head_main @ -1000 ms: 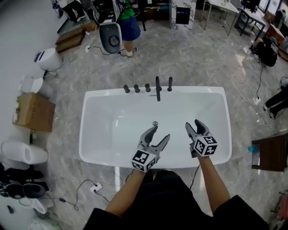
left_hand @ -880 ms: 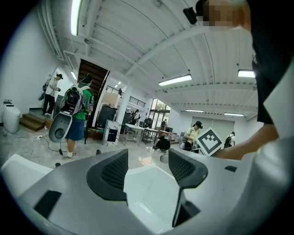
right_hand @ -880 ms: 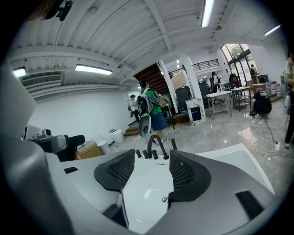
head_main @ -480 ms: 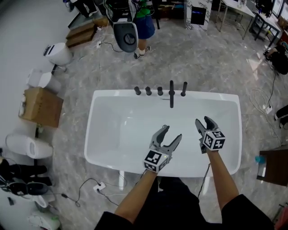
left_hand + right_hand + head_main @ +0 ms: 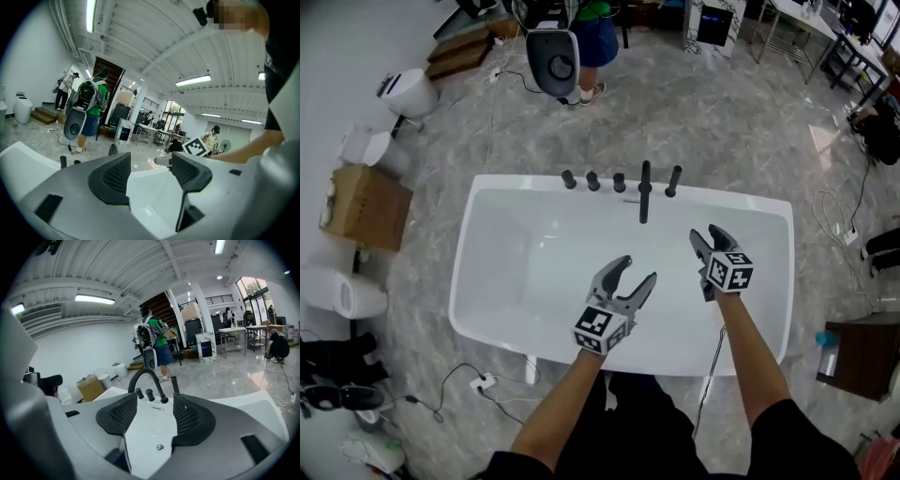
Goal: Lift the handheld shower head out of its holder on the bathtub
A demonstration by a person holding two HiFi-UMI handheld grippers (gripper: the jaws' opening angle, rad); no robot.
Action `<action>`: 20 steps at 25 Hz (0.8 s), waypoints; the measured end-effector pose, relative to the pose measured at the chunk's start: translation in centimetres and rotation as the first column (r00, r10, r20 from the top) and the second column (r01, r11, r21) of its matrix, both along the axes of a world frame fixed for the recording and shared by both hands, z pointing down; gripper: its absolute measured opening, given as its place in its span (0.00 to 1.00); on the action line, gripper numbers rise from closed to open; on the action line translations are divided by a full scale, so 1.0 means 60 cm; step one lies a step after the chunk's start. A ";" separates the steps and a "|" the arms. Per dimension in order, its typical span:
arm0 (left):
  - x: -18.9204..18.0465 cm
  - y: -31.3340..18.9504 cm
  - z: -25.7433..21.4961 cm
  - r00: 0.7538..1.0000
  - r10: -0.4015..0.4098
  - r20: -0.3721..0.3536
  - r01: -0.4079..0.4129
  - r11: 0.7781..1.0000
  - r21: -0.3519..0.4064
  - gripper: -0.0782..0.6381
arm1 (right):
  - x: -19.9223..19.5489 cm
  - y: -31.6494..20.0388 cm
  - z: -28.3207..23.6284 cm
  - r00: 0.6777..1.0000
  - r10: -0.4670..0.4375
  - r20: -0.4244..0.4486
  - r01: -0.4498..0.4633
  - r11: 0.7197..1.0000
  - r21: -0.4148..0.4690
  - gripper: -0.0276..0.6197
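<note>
Presently, shower head (image 5: 674, 180) upright in holder, bathtub (image 5: 741, 200) far edge, untouched. Left gripper (image 5: 637, 272), right gripper (image 5: 709, 234): fingers released, empty, poised to reach.

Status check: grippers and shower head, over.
Left gripper open, empty. Right gripper open, empty. Shower head upright on tub far rim, untouched. Nothing in the way.

head view steeply down over bathtub (image 5: 534, 272); both gripper views low inside, facing faucet (image 5: 146, 371) end.

bathtub (image 5: 502, 262) white | shower head (image 5: 674, 180) black | floor (image 5: 741, 122) grey marbled | cardboard box (image 5: 361, 208) brown
</note>
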State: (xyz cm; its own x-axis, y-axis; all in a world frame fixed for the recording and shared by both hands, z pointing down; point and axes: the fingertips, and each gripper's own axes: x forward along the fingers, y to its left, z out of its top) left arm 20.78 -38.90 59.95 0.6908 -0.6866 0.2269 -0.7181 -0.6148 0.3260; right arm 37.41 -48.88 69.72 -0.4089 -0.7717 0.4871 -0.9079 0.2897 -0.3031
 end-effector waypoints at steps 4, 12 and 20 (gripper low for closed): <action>0.003 -0.014 0.019 1.000 0.008 0.023 -0.008 1.000 0.001 0.46 | 0.000 -0.038 0.016 0.999 0.010 0.031 -0.009 0.999 -0.031 0.37; 0.002 -0.039 0.042 0.998 0.032 0.058 -0.032 0.999 -0.009 0.46 | -0.006 -0.104 0.040 0.998 -0.041 -0.048 0.040 0.999 -0.010 0.37; -0.003 -0.051 0.063 0.997 0.043 0.070 -0.040 0.998 -0.038 0.46 | -0.020 -0.152 0.108 0.990 -0.096 -0.106 0.092 0.995 -0.042 0.37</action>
State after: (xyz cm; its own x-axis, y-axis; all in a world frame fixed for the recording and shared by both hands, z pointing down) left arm 20.62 -41.94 63.71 0.6996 -0.6480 0.3010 -0.7145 -0.6331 0.2977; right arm 36.23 -57.99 76.20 -0.4219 -0.7131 0.5599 -0.9053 0.3653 -0.2170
